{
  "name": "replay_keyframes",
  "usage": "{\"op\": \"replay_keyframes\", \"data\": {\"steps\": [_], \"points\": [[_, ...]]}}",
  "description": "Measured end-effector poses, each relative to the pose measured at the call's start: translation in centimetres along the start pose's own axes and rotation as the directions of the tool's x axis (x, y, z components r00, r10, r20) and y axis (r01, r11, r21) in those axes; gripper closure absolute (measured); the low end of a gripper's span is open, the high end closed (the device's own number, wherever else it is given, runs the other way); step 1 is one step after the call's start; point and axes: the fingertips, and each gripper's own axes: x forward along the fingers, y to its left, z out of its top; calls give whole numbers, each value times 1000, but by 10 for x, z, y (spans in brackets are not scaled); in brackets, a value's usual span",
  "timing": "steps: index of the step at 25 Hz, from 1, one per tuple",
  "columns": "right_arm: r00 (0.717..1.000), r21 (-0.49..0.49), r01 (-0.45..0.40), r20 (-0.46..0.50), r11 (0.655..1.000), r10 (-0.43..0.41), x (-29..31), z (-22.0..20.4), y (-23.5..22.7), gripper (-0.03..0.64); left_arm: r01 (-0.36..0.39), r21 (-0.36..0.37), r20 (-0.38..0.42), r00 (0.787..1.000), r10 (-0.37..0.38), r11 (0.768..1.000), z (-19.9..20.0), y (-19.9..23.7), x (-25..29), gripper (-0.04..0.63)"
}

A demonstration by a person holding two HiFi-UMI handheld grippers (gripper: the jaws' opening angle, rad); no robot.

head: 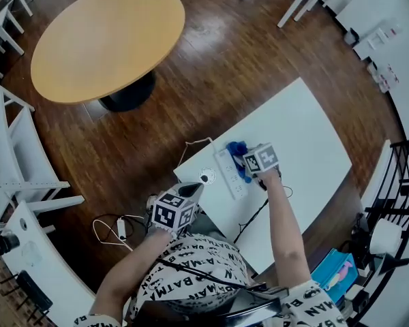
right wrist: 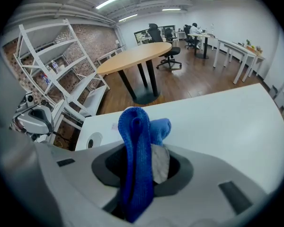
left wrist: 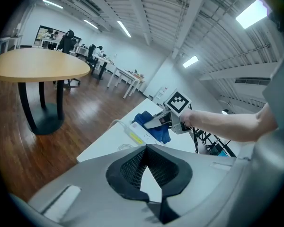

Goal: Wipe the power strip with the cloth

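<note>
- Left hand-held gripper (head: 195,191): nearest the person, at the near corner of the white counter (head: 307,135). In the left gripper view its jaws are drawn together at the tips, with only a thin wedge of gap behind them. It holds nothing and is clear of the power strip.
- Round white fitting (head: 206,178): has a dark centre, sits in the counter top just beyond the left gripper's tips, and is near the strip's near end.
- Power strip (head: 230,174): white and long, lying flat on the counter near its left edge. A white cable (head: 191,145) loops off over that edge.
- Cloth (head: 236,148): blue and bunched. It lies over the strip's far end and right side, touching it.
- Right hand-held gripper (head: 249,171): just right of the strip, with its marker cube uppermost. Its jaws are clamped on the cloth. In the right gripper view a folded blue band (right wrist: 137,174) rises out from between the pads.
- Black cable (head: 255,213): runs from the right gripper back across the counter toward the person.
- Round wooden table (head: 109,36): has a dark pedestal base and stands on the wood floor, well apart from the counter, to the far left.
- White shelving (head: 13,148): open-framed, along the left side of the room.
</note>
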Motion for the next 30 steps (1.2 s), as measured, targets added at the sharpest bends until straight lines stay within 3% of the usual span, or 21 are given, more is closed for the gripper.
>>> {"op": "replay_keyframes", "data": {"steps": [15, 30], "points": [[996, -59, 26, -81, 998, -30, -19, -42, 17, 489, 44, 14, -17, 999, -44, 999, 6, -1, 5, 595], [993, 73, 77, -96, 994, -70, -47, -132, 38, 489, 155, 87, -93, 985, -147, 984, -11, -30, 13, 595]]}}
